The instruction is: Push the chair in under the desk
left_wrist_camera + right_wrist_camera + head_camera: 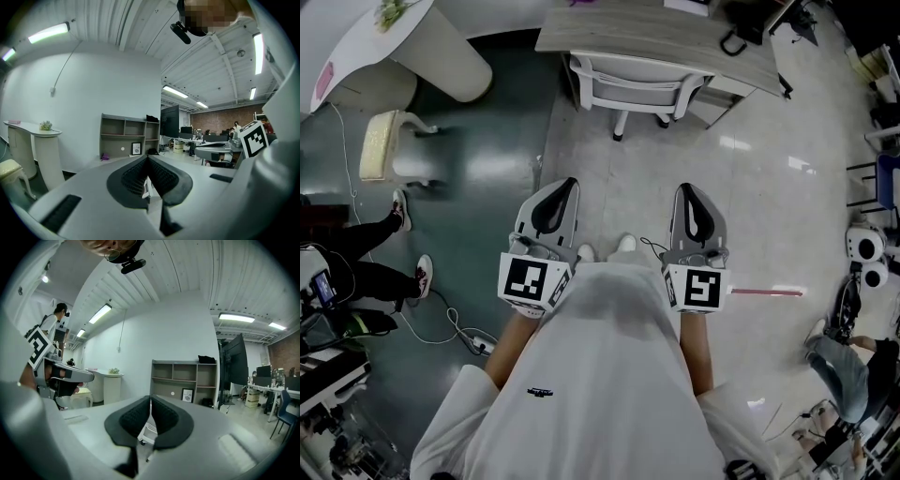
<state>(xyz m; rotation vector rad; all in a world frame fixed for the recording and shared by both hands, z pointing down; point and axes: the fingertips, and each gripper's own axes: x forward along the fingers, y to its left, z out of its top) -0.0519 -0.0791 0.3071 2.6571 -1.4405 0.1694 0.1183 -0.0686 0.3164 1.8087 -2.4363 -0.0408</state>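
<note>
A white office chair (pixel 630 86) stands at the far side of the floor, its seat partly under the light wooden desk (pixel 675 42). My left gripper (pixel 560 187) and my right gripper (pixel 687 194) are held side by side in front of my body, well short of the chair, both shut and empty. Between the closed black pads, a sliver of the white chair (pixel 145 187) shows in the left gripper view, and the same white chair (pixel 149 430) shows in the right gripper view. The desk's shelf unit (pixel 185 380) rises behind it.
A white rounded counter (pixel 441 47) and a cream stool (pixel 389 145) stand at the left. A seated person's legs (pixel 366 253) and a power strip with cable (pixel 469 337) lie at the lower left. Equipment and another person (pixel 848 361) crowd the right edge.
</note>
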